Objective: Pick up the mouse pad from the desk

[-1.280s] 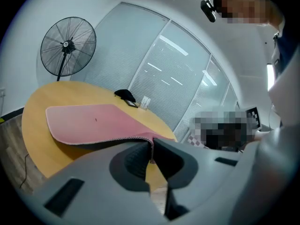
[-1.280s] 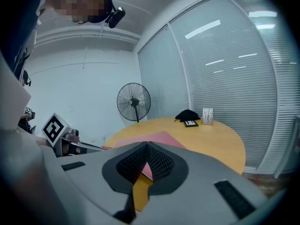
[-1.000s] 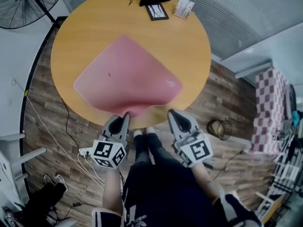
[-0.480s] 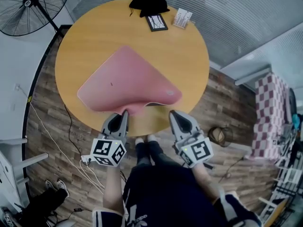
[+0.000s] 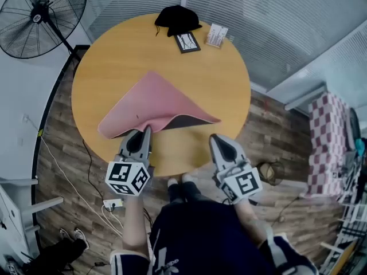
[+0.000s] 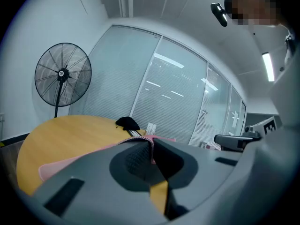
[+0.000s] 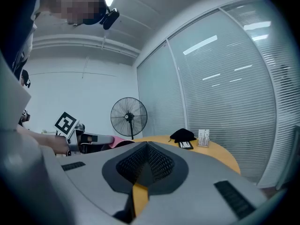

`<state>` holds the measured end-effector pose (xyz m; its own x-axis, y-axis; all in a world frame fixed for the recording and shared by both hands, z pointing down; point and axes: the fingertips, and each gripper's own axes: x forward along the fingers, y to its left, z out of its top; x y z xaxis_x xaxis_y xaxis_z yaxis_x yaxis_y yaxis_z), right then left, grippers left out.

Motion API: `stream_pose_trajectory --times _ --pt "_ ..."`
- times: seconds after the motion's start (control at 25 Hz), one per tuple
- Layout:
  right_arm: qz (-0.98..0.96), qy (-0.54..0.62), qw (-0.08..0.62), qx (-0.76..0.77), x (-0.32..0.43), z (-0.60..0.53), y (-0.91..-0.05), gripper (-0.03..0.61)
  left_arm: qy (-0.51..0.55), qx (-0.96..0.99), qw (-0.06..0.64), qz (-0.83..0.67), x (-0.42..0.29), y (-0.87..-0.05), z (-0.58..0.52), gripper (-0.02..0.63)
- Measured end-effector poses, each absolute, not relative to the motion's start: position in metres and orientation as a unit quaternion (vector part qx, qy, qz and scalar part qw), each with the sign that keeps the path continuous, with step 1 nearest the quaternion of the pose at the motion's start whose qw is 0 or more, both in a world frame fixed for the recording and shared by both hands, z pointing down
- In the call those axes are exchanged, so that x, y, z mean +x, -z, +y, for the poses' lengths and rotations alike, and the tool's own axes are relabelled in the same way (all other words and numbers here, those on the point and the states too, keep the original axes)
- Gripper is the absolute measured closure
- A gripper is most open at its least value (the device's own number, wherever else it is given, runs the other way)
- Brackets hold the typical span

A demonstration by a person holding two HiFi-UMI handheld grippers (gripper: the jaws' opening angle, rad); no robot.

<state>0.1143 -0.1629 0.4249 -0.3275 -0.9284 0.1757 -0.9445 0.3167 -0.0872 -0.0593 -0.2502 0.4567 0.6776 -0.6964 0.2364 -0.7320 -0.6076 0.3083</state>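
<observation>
The left gripper (image 5: 144, 135) is clenched on the near edge of the pink mouse pad (image 5: 152, 99), holding it raised off the round wooden desk (image 5: 223, 79) so the rest can peel free, while the right gripper (image 5: 217, 143), pinched together on nothing, hovers to its right.

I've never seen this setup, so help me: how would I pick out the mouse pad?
Find the round wooden table; on its near half lies the mouse pad, one corner pinched in the left gripper. It is the only big pink sheet, its lifted edge showing a dark underside.
</observation>
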Motion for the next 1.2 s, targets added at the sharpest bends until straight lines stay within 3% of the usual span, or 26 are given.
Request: stream_pose_trajectory --times 1.2 --pt "-0.805 -0.036 -0.01 0.592 0.144 -0.187 -0.371 0.577 0.004 0.904 0.049 -0.425 -0.056 -0.301 -0.363 0.594"
